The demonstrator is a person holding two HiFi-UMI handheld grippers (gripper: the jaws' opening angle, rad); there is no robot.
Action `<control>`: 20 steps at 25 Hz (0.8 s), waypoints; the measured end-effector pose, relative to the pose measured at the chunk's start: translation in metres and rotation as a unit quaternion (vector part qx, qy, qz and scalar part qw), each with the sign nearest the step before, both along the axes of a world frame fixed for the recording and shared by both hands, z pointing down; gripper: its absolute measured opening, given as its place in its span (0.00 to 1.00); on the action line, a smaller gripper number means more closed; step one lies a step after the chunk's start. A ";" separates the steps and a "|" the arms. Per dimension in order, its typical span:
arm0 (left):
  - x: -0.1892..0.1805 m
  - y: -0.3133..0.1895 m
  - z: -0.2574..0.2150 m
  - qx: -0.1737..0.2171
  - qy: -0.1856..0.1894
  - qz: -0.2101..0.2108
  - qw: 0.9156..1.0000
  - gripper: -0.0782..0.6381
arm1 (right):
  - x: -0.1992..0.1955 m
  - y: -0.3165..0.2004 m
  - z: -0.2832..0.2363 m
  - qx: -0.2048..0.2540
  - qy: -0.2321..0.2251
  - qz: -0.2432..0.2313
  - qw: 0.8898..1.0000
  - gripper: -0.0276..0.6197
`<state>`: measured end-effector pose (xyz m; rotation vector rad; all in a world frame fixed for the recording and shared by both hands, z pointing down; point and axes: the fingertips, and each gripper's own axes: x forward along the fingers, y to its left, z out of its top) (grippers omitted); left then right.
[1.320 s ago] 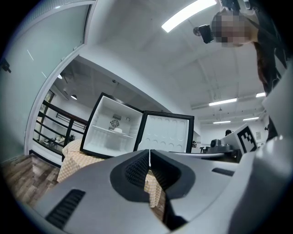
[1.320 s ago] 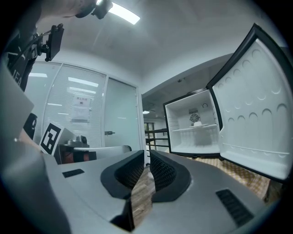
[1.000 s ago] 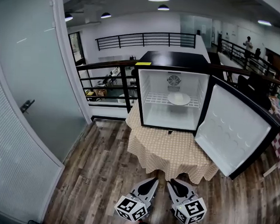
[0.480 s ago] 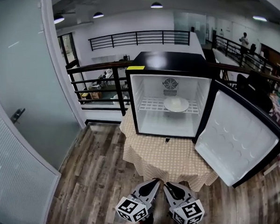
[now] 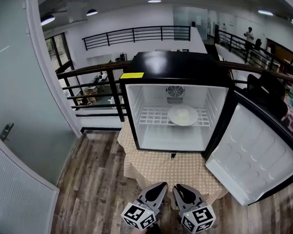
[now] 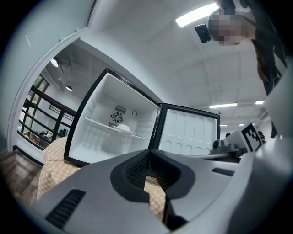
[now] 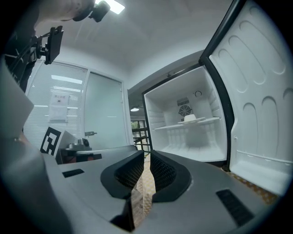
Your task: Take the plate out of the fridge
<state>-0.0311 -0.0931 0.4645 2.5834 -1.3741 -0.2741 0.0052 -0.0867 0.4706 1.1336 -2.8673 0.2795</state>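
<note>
A small black fridge [image 5: 178, 67] stands open on a table ahead of me. A white plate [image 5: 183, 115] lies on its wire shelf [image 5: 151, 117], right of the middle and below the fan. The plate [image 6: 122, 128] also shows in the left gripper view, and the plate [image 7: 191, 118] in the right gripper view. My left gripper [image 5: 161, 186] and right gripper [image 5: 178, 188] hang side by side at the bottom of the head view, short of the table. Both are shut with nothing between the jaws: left gripper [image 6: 149, 151], right gripper [image 7: 147, 152].
The fridge door [image 5: 255, 154] is swung wide open to the right. A checked cloth [image 5: 168, 171] covers the table under the fridge. A black railing [image 5: 89, 89] runs behind, a frosted glass wall [image 5: 19, 112] stands at the left, and the floor [image 5: 99, 185] is wood planks.
The head view has come closer to the fridge, which now looks larger and lower in the picture. Both grippers stay shut, close together at the bottom.
</note>
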 end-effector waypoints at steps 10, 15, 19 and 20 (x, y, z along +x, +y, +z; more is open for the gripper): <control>-0.016 -0.056 0.007 -0.012 0.009 0.020 1.000 0.13 | -0.020 -0.055 0.011 -0.021 0.001 0.020 1.000 0.13; -0.029 -0.086 0.004 -0.011 0.010 0.028 1.000 0.13 | -0.034 -0.085 0.010 -0.023 -0.003 0.028 0.999 0.13; -0.034 -0.106 0.005 -0.012 0.011 0.039 0.999 0.13 | -0.041 -0.106 0.011 -0.026 -0.007 0.039 0.999 0.13; -0.035 -0.110 0.006 -0.012 0.011 0.042 0.999 0.13 | -0.042 -0.110 0.011 -0.026 -0.009 0.043 0.999 0.13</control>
